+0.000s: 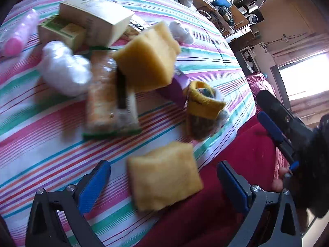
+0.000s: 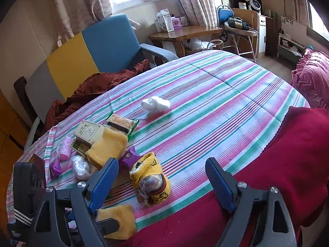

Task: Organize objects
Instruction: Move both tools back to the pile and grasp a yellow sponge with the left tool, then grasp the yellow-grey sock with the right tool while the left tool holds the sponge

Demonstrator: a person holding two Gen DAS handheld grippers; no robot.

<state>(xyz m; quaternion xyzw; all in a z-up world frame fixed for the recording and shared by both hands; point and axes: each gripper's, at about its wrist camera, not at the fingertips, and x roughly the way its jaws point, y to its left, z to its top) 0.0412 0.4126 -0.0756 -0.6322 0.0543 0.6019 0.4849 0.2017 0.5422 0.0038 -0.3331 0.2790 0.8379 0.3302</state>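
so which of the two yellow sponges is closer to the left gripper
The yellow sponge lying alone at the bed's edge, right between the open left gripper's fingers. The other sponge sits farther off in the pile.

Left wrist view close, angled down over striped pink-and-green bedspread (image 1: pixel 51 144), right wrist view further back, both sharing yellow knitted sock bundle (image 1: pixel 202 107) (image 2: pixel 151 178)

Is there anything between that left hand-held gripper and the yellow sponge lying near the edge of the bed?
Nothing visible. The left hand-held gripper is open, and the yellow sponge already lies between its blue fingers on the striped sheet. The cluttered pile sits farther back.
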